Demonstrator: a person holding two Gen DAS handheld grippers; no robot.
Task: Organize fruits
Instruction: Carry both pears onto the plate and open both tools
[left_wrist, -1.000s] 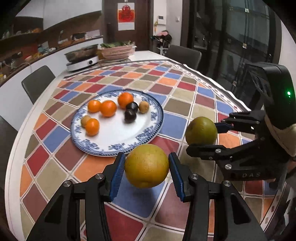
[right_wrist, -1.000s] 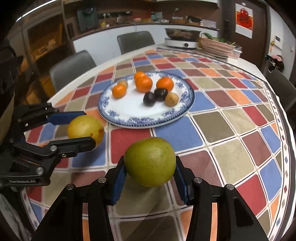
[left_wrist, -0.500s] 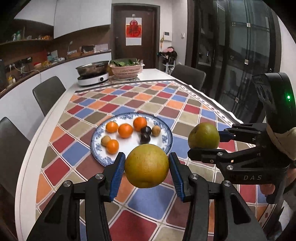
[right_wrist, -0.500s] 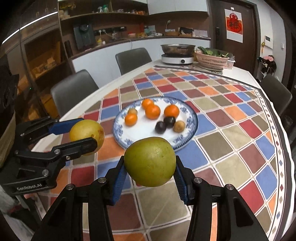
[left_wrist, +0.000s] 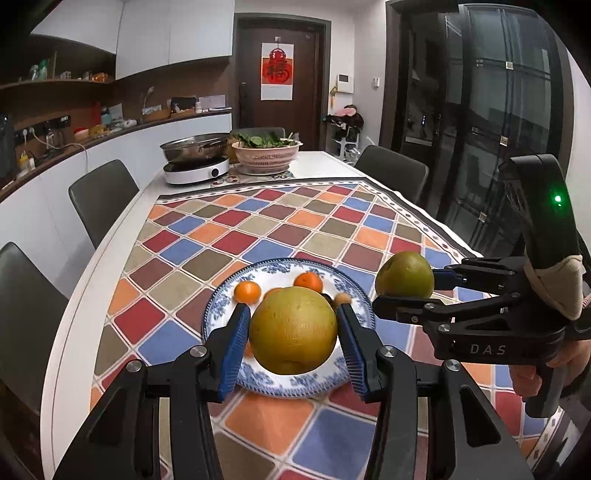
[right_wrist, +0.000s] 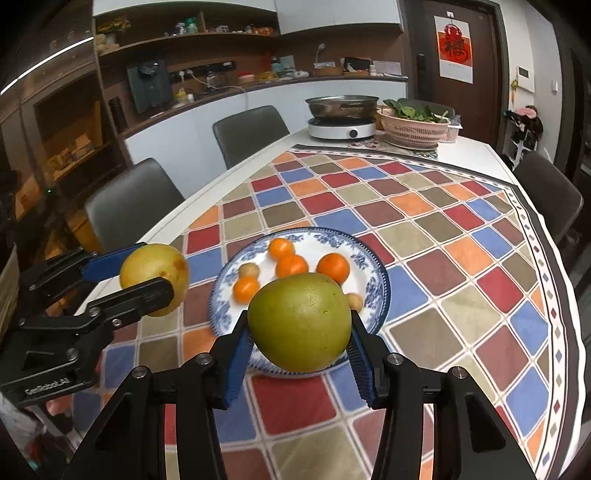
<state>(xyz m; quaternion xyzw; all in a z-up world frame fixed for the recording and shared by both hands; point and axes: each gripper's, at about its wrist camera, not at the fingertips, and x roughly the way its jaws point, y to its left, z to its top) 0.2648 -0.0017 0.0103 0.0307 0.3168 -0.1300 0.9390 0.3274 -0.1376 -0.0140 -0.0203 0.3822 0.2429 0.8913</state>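
Two big fruits in hand, both airborne: left gripper (left_wrist: 293, 334) clenched on yellow-green fruit (left_wrist: 293, 330) between its blue pads, right gripper (right_wrist: 300, 328) clenched on green fruit (right_wrist: 300, 323) same way. Step looks like carry phase, both fruits lifted and w/ no contact to the tablecloth (right_wrist: 461, 266). Just beyond and below both tong tips sits the blue-white plate (left_wrist: 218, 306), holding small oranges (right_wrist: 332, 267), a couple tan small fruits, and dark ones mostly hidden behind the held fruit. Right gripper shows to the right of left tongs, roughly level. Next move prob: lower each fruit to a free spot on/near plate, then release; free plate room looks tight, roll risk. Far beyond tongs: hotpot cooker (left_wrist: 195, 168), pink basket of greens (left_wrist: 266, 153), chairs, door. Vs 1.0 s ago: both grippers have risen and tilted up, plate now appears smaller and lower under the tips, more room visible; grips unchanged.
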